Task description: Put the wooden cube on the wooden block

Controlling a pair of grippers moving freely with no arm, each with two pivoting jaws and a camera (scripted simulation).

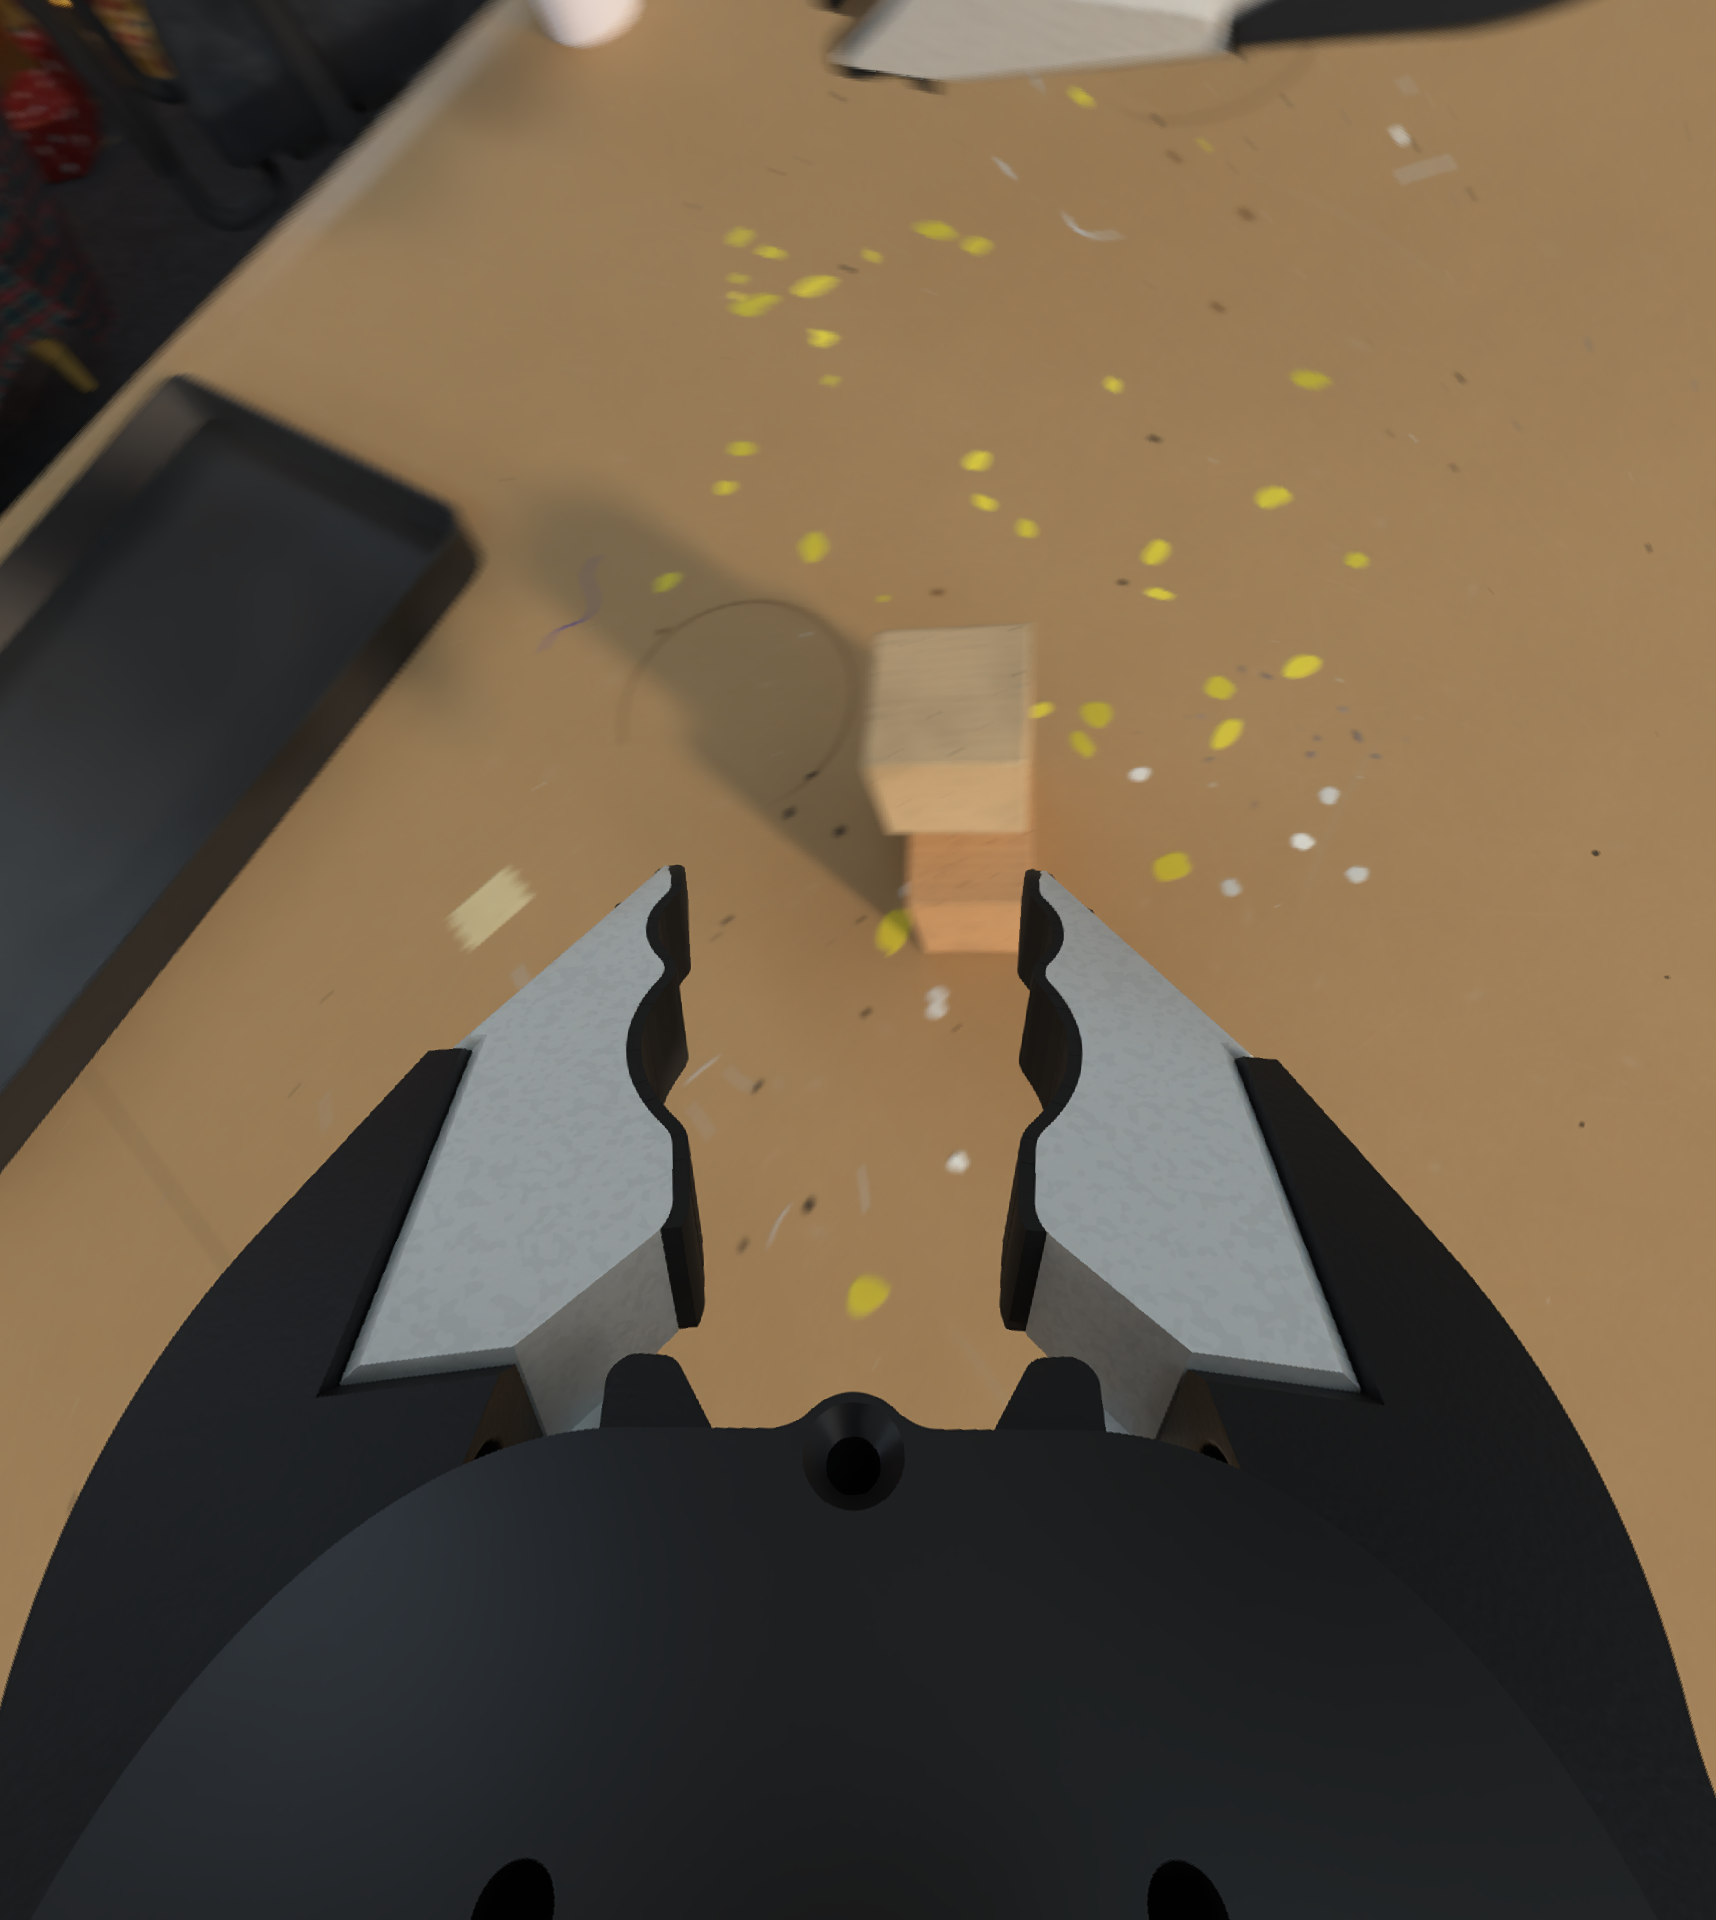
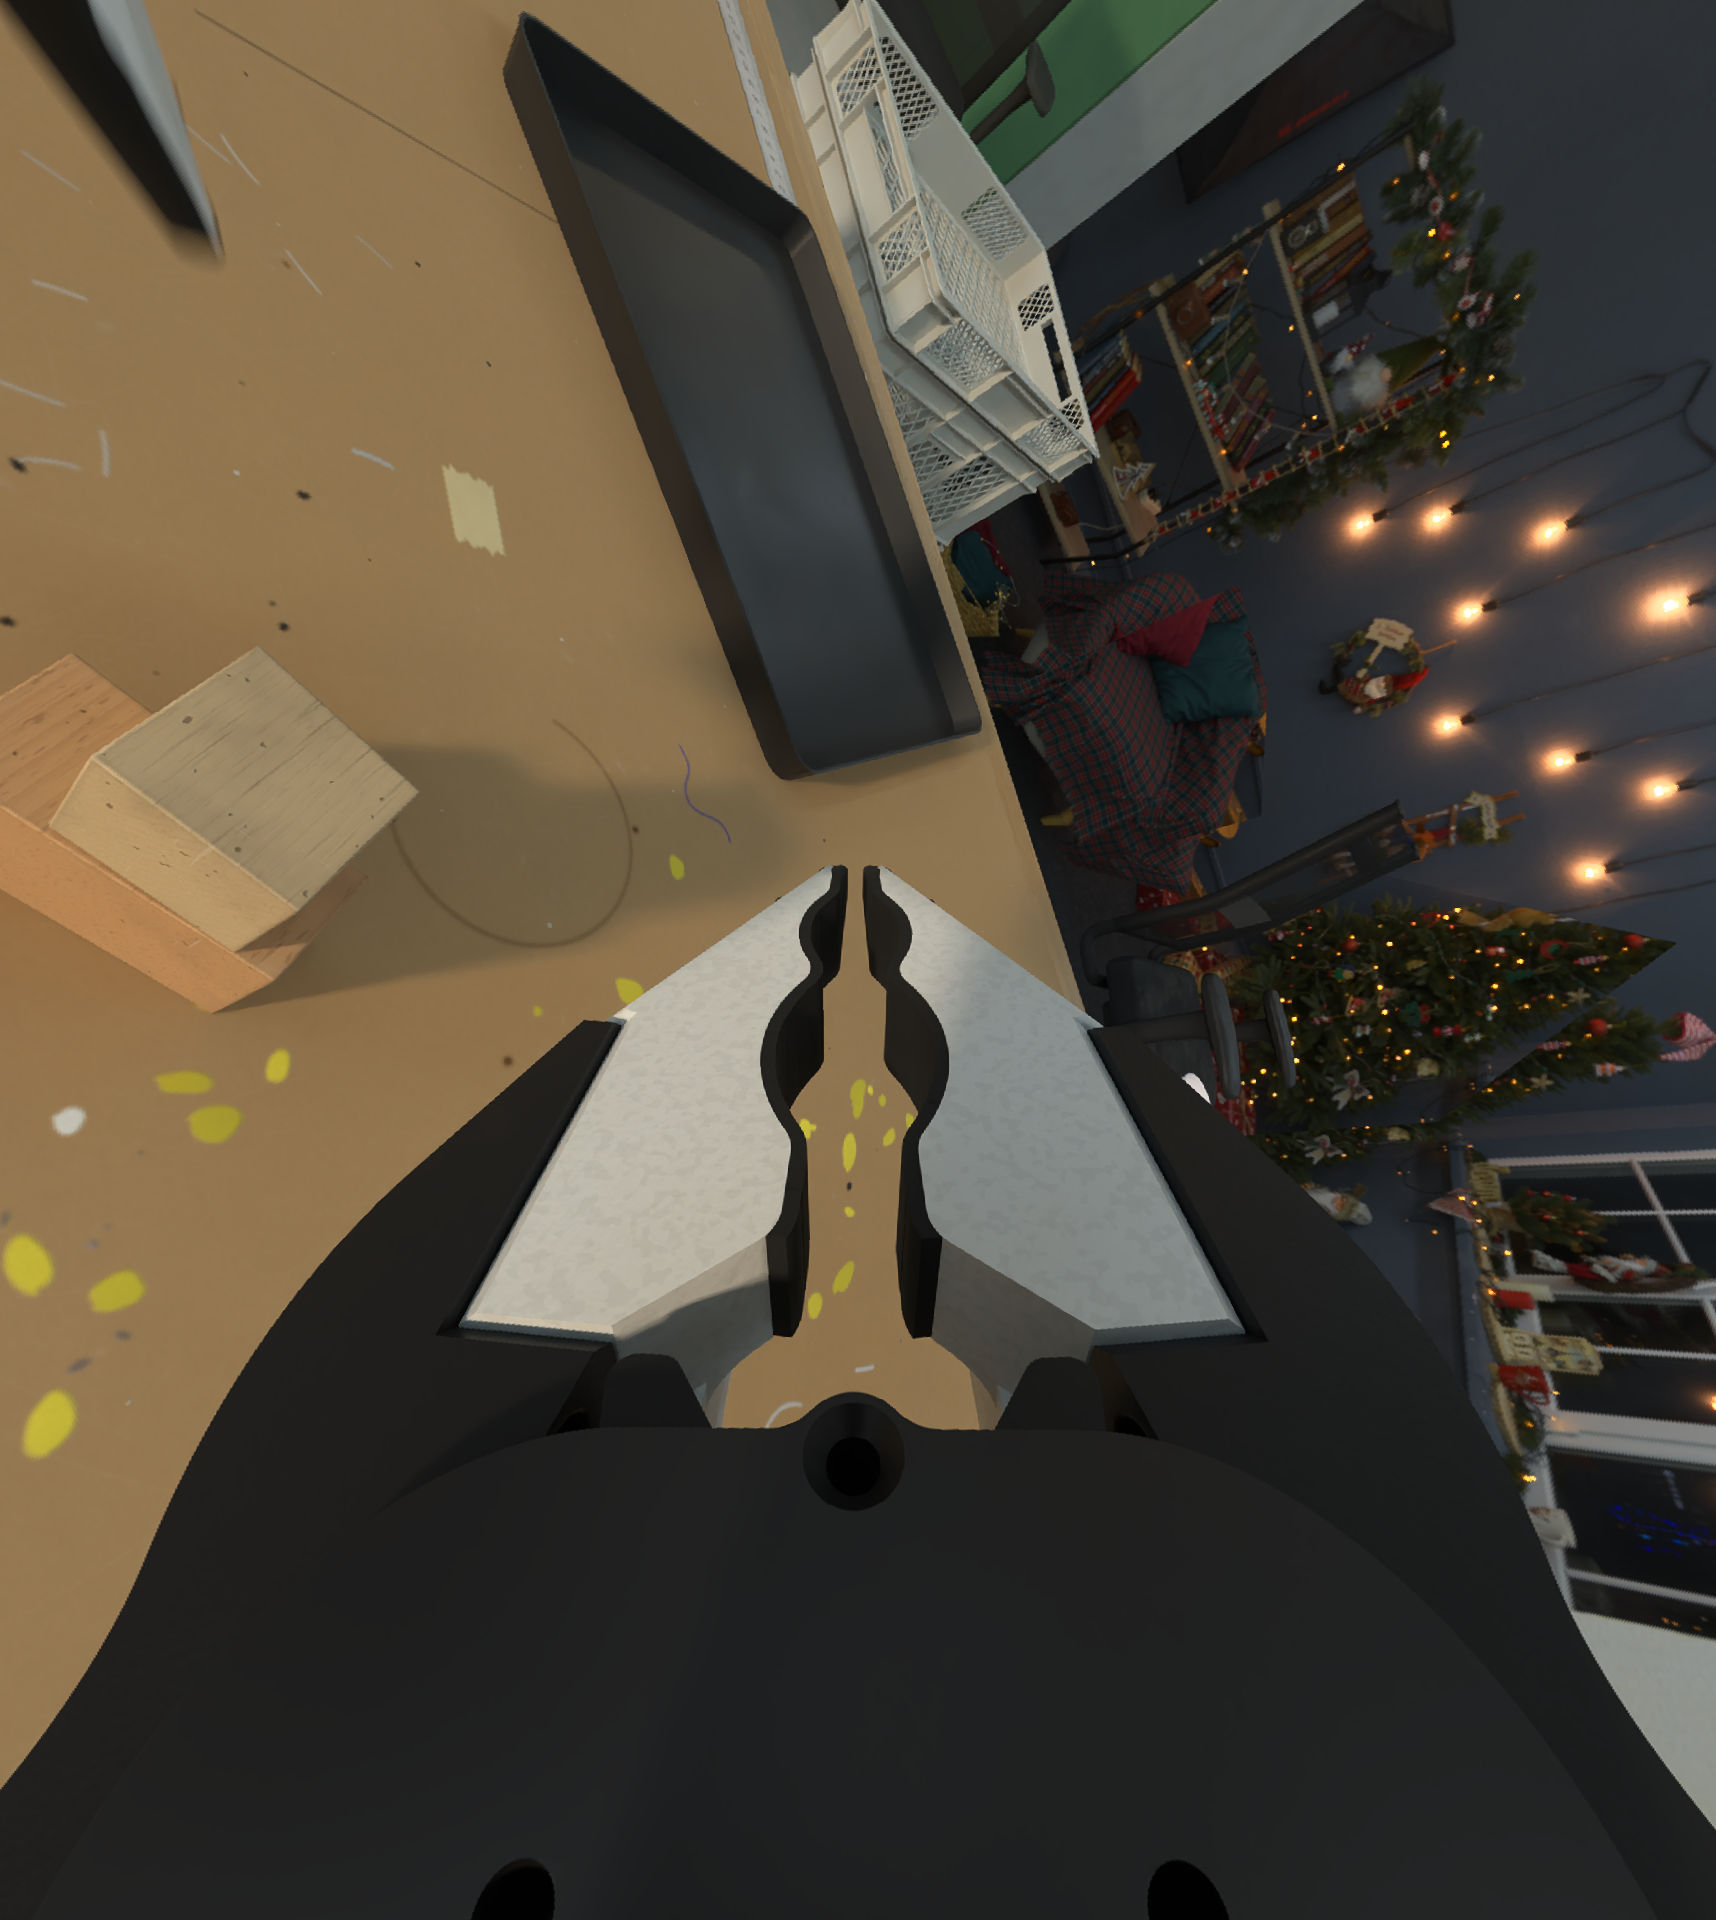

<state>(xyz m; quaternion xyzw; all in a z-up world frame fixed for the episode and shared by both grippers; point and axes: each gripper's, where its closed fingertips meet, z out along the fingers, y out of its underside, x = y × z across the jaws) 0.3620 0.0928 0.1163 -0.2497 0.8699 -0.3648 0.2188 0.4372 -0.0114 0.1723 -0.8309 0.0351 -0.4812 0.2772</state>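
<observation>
My left hand-held gripper (image 1: 854,914) hangs released above the table (image 1: 1353,1039), jaws spread wide and holding nothing, just short of the stack. My right hand-held gripper (image 2: 854,883) is clenched on nothing, tips almost meeting, off to the side near the table edge. The wooden cube (image 2: 241,795) sits on the wooden block (image 2: 23,821), overhanging one end. A black tray (image 2: 760,457) lies well apart.

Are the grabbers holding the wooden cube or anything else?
No. The left gripper is open and empty, the right gripper shut on nothing. The wooden cube sits on the wooden block.
</observation>
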